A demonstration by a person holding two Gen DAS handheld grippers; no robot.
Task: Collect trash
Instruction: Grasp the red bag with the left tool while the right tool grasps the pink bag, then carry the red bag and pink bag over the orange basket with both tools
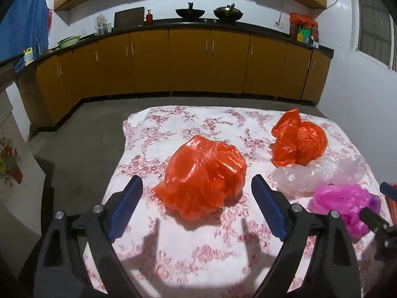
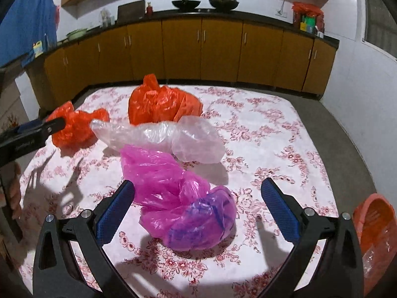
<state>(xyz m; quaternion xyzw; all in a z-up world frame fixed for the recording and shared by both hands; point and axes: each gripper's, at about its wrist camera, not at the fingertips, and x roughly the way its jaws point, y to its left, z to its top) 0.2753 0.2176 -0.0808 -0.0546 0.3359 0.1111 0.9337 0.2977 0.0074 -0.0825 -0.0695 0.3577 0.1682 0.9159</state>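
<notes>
Several crumpled plastic bags lie on a table with a floral cloth (image 1: 198,260). My left gripper (image 1: 197,186) is open, its blue fingers on either side of the near orange bag (image 1: 203,176), just above the cloth. A second orange bag (image 1: 299,140) lies farther right, with a clear bag (image 1: 320,173) and a pink bag (image 1: 345,203) beside it. My right gripper (image 2: 197,191) is open around the pink bag (image 2: 178,196). Behind it lie the clear bag (image 2: 163,136) and both orange bags (image 2: 161,104) (image 2: 77,124).
An orange basket (image 2: 377,231) stands below the table's right edge (image 2: 330,198). The left gripper's finger (image 2: 32,131) shows at the left of the right wrist view. Yellow kitchen cabinets (image 1: 188,59) with pans line the far wall beyond a grey floor.
</notes>
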